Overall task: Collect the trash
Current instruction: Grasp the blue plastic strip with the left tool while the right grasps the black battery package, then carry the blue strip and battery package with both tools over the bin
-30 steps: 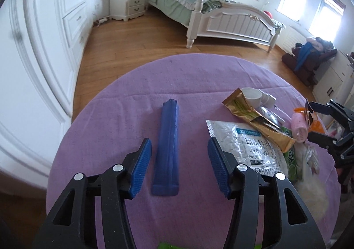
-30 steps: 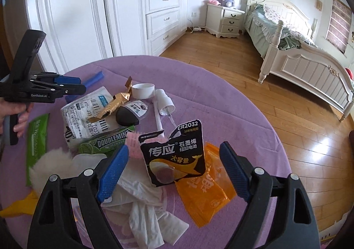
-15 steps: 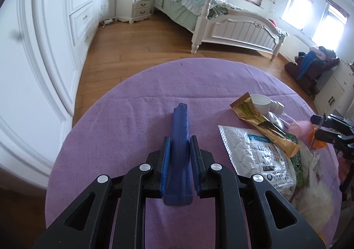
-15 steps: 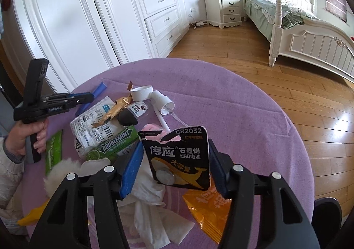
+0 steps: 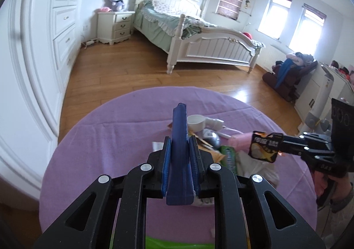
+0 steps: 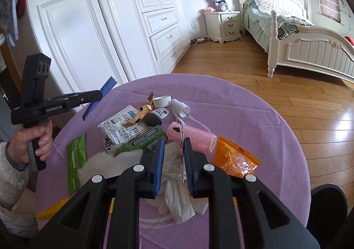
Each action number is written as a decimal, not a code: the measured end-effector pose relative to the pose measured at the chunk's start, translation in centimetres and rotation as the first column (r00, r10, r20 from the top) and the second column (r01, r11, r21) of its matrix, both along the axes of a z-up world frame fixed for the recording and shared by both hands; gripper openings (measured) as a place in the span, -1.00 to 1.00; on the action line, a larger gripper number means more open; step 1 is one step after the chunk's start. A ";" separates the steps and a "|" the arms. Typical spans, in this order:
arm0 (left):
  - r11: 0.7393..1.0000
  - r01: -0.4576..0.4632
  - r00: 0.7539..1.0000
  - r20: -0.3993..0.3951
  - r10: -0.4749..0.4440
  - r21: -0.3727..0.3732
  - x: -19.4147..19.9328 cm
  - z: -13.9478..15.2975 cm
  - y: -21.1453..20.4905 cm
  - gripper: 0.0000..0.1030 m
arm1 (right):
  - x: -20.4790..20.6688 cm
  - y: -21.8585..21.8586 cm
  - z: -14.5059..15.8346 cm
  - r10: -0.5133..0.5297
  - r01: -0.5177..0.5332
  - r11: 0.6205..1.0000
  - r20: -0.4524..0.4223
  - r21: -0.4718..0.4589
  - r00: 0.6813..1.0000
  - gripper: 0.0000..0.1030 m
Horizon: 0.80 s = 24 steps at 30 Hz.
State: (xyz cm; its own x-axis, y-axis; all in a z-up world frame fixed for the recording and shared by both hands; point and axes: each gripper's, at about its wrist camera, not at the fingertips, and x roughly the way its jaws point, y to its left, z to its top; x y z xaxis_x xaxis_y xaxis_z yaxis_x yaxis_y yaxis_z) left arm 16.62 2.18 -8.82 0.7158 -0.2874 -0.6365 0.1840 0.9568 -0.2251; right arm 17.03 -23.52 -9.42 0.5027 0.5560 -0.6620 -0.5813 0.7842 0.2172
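Observation:
A long dark-blue wrapper (image 5: 179,136) sticks up between the blue pads of my left gripper (image 5: 179,144), which is shut on it and holds it above the purple table (image 5: 110,138). The right wrist view shows the same gripper (image 6: 97,96) at the left, in a person's hand, with the blue wrapper (image 6: 107,87) tilted upward. My right gripper (image 6: 173,144) has its jaws closing on a black battery pack (image 5: 264,146), which hangs from its tips (image 5: 281,143) off the table. In its own view that pack (image 6: 182,149) shows edge-on against the right pad.
Trash lies on the purple cloth (image 6: 243,116): a pink hair roller (image 6: 194,136), an orange packet (image 6: 234,160), a green gum pack (image 6: 143,140), a white barcode pouch (image 6: 119,127), tissues (image 6: 177,193), a green wrapper (image 6: 76,158), a white cap (image 6: 162,101). A wardrobe (image 6: 77,38) stands behind.
My left gripper shut on the blue wrapper and lifted it off the table. My right jaws drew in around the black battery pack and raised it slightly.

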 end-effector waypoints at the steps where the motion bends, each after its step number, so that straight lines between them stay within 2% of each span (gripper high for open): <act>1: 1.000 0.015 1.000 0.006 -0.015 -0.003 -0.2 0.3 -0.9 -0.66 | 0.0 -0.2 -0.3 -0.009 0.009 1.000 -0.011 0.000 1.000 -0.64; 2: 0.999 0.033 0.999 0.008 -0.032 -0.005 -0.4 0.6 -1.8 -0.66 | 0.0 -0.5 -0.6 -0.023 0.024 1.000 -0.013 0.003 1.000 -0.73; 3: 0.999 0.049 0.999 0.011 -0.049 -0.007 -0.5 0.8 -2.4 -0.66 | -0.1 -0.8 -0.6 -0.036 0.036 0.999 -0.007 0.011 0.999 -0.95; 7: 0.993 0.114 0.993 0.024 -0.114 0.001 -1.3 1.5 -6.1 -0.66 | -1.6 -2.2 0.4 -0.049 0.045 0.996 0.053 0.078 0.997 -0.97; 11: 0.985 0.170 0.985 0.030 -0.170 -0.016 -1.4 2.2 -9.5 -0.66 | -2.6 -4.7 2.2 -0.116 0.099 0.982 0.094 0.160 0.989 -0.97; 17: 0.964 0.263 0.964 0.058 -0.261 -0.029 -1.7 3.5 -15.7 -0.66 | -3.9 -10.8 3.5 -0.270 0.230 0.927 0.101 0.297 0.958 -0.97; 24: 0.927 0.374 0.925 0.077 -0.371 -0.029 -2.0 3.5 -23.8 -0.66 | -5.0 -18.2 1.6 -0.439 0.396 0.855 0.061 0.336 0.896 -0.97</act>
